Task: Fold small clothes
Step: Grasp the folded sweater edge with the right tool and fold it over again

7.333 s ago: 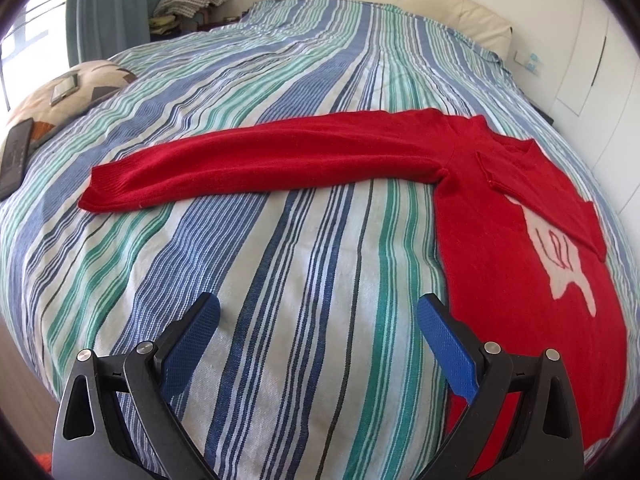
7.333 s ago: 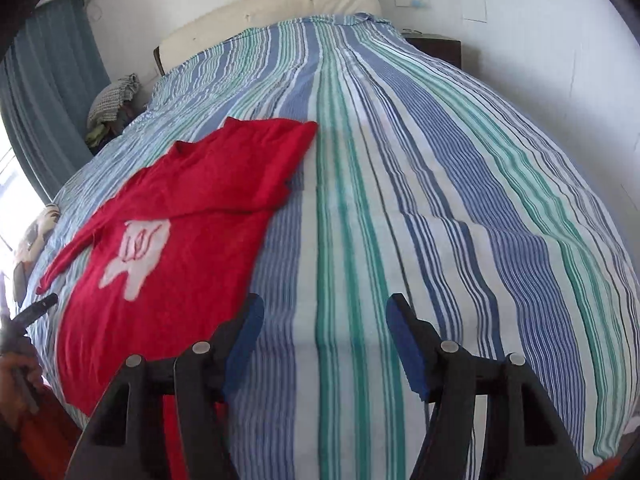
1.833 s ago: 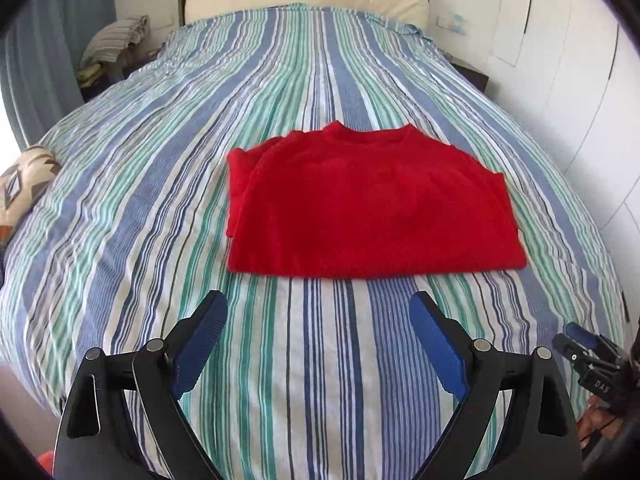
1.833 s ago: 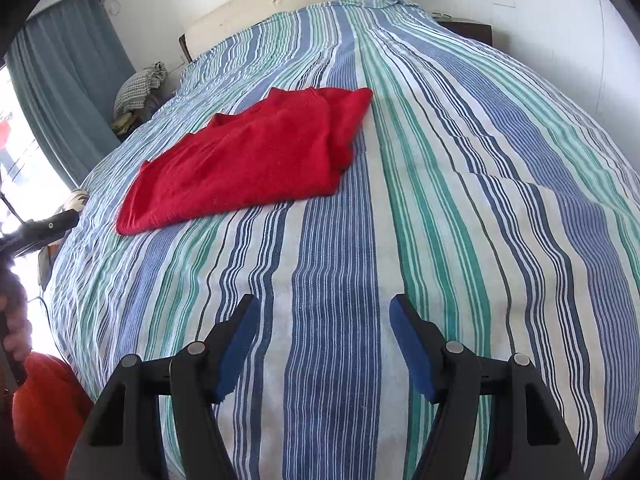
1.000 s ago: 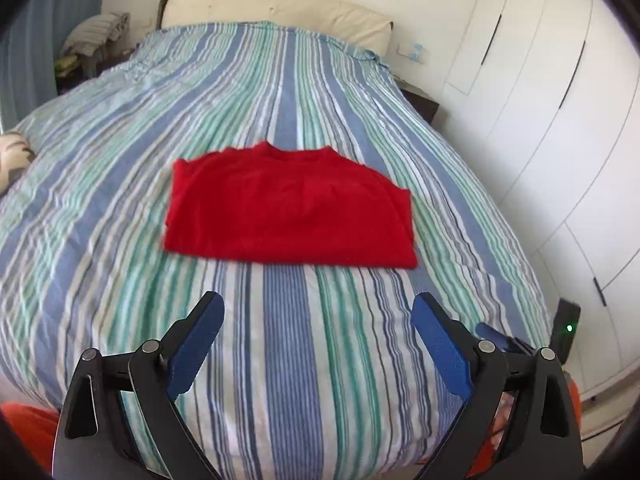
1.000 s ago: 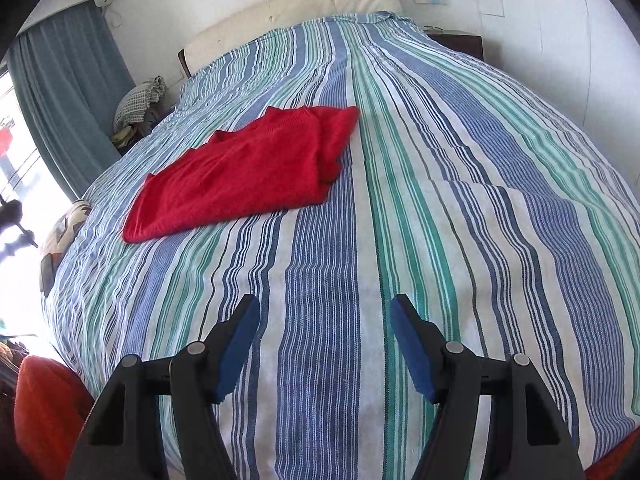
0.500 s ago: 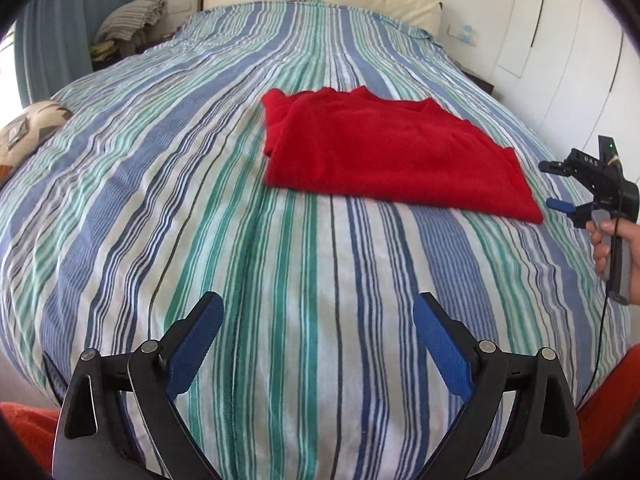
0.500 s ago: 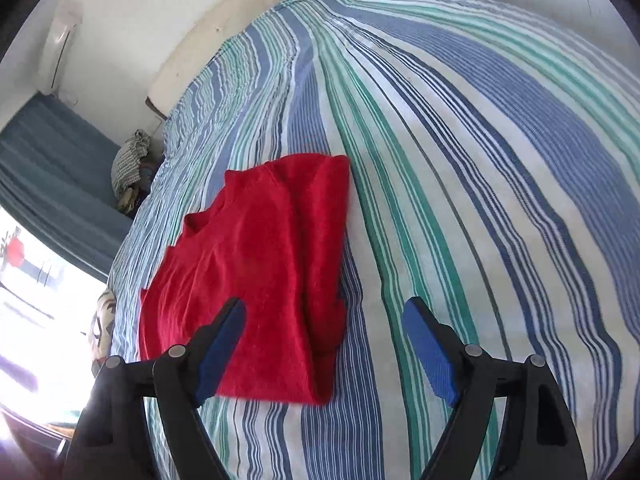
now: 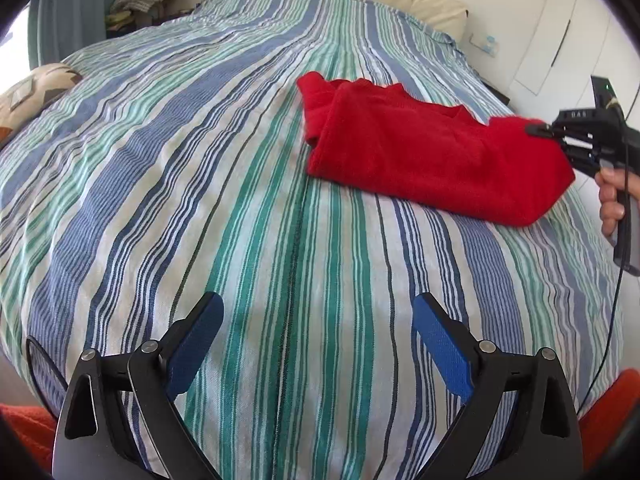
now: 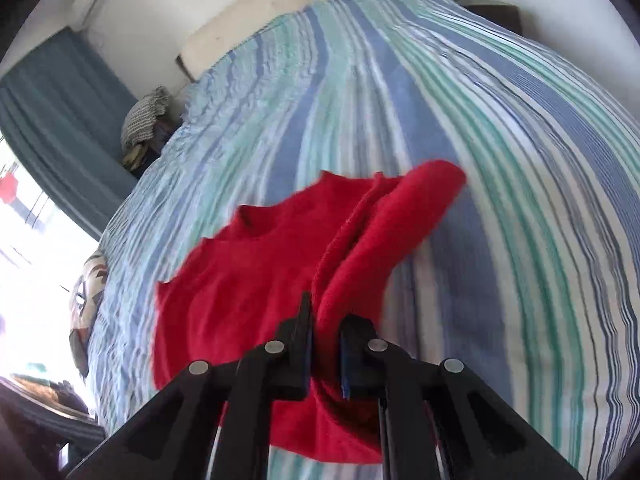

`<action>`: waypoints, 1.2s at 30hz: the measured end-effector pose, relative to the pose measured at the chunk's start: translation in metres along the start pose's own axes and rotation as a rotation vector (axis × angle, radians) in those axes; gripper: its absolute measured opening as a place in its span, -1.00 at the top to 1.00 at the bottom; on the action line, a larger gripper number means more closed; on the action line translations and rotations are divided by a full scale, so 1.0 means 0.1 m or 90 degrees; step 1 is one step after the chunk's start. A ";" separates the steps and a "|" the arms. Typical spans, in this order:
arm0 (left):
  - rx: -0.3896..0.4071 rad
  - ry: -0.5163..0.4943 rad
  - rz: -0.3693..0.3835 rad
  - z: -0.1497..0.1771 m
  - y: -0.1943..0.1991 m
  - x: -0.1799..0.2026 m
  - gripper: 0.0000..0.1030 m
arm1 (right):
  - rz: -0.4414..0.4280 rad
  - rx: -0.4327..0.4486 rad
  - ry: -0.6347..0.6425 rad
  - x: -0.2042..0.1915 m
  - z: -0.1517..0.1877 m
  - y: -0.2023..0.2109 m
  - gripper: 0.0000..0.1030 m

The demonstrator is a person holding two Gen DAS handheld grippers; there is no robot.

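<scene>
A: What has changed on the bed (image 9: pixel 248 184)?

B: The right gripper (image 10: pixel 325 342), which hung over bare striped cover a second ago, is now at the right-hand end of the red sweater (image 9: pixel 420 156). Its jaws, wide apart half a second back, are closing, and a ridge of red knit stands pinched up between them.

A: And the other one?

B: The left gripper (image 9: pixel 318 344) hovers over bare stripes near the foot of the bed, jaws spread wide with nothing between them, well apart from the garment.

A: What does that mean for the folding?

B: The sweater already lies as a folded slab, so I judge this pinch starts one more fold: carrying the gripped end across toward the far end to halve it.

A: How does the sweater look?

B: It sits right of the bed's middle, a thick oblong of fuzzy red knit in several layers. The neckline notch shows along the far edge, and a looser tucked layer pokes out at the left end. The gripped corner is lifted and blurred.
</scene>
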State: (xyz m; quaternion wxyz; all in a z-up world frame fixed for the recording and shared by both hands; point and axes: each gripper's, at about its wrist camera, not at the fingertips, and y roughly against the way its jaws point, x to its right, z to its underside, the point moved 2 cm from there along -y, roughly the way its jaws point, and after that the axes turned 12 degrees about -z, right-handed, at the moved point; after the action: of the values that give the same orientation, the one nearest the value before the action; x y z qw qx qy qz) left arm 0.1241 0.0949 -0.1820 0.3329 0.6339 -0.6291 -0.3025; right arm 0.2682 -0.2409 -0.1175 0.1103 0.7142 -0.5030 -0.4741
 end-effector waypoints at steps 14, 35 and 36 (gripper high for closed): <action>-0.014 0.066 -0.021 0.00 -0.01 -0.34 -0.87 | -0.295 -0.206 -0.047 -1.56 0.56 -1.65 0.04; -0.034 0.095 -0.018 0.00 -0.07 -0.42 -0.87 | -0.040 -0.234 0.422 -1.78 1.37 -1.47 0.46; -0.034 0.094 -0.017 0.00 -0.07 -0.42 -0.87 | -0.053 -0.205 0.414 -1.77 1.32 -1.28 0.46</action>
State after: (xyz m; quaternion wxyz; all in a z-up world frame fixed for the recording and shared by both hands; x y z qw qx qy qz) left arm 0.1268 0.1366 -0.1891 0.3912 0.6538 -0.5860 -0.2758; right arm 0.2347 0.0069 -0.1677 0.3563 0.8208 -0.3313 -0.2993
